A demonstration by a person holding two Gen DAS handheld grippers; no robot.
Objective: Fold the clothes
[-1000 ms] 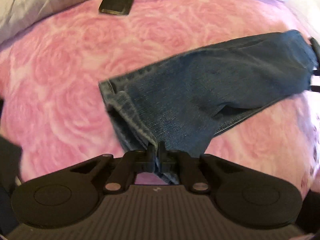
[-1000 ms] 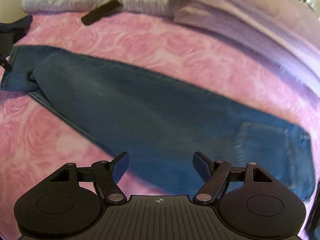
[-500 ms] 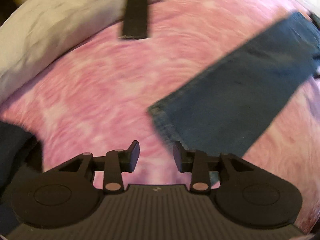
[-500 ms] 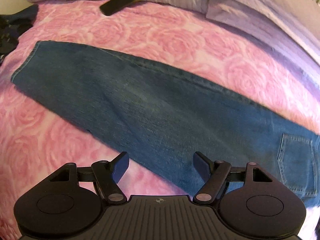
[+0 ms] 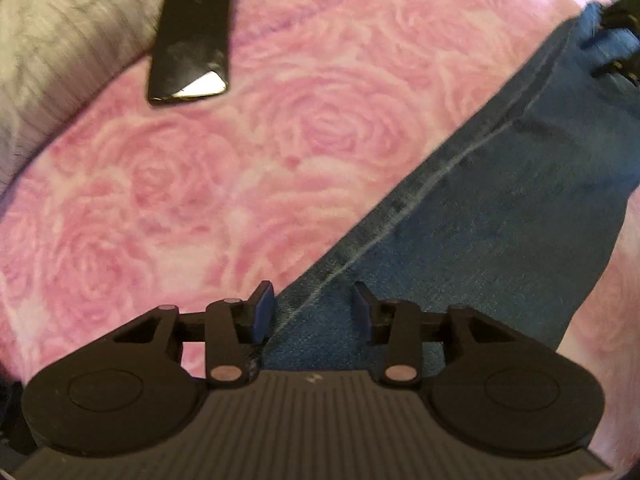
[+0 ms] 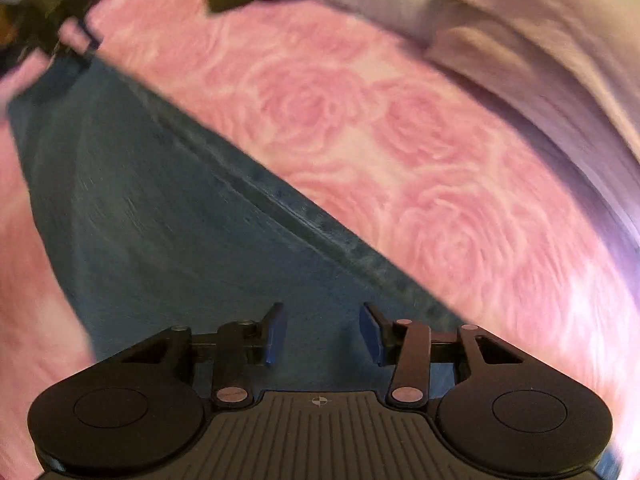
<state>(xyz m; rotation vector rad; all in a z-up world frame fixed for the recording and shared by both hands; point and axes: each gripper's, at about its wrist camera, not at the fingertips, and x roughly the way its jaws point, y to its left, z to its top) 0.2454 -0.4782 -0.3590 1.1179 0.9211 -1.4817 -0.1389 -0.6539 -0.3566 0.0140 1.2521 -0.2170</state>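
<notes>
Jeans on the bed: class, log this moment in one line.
jeans: flat on pink blanket | left claw: open over seam | right claw: open, closing, nothing gripped

A flat black phone [image 5: 191, 38] lies at the far edge of the pink rose-patterned blanket [image 5: 240, 168], just beside the grey bedding [image 5: 60, 40]. Between it and the dark blue denim jeans [image 5: 500, 208], the blanket is bare.

jeans [image 5: 500, 208]: matt denim | blanket [image 5: 200, 184]: soft fleece | phone [image 5: 192, 36]: glossy

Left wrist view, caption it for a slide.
Open left gripper over the jeans edge on a pink blanket, phone beyond.
</notes>
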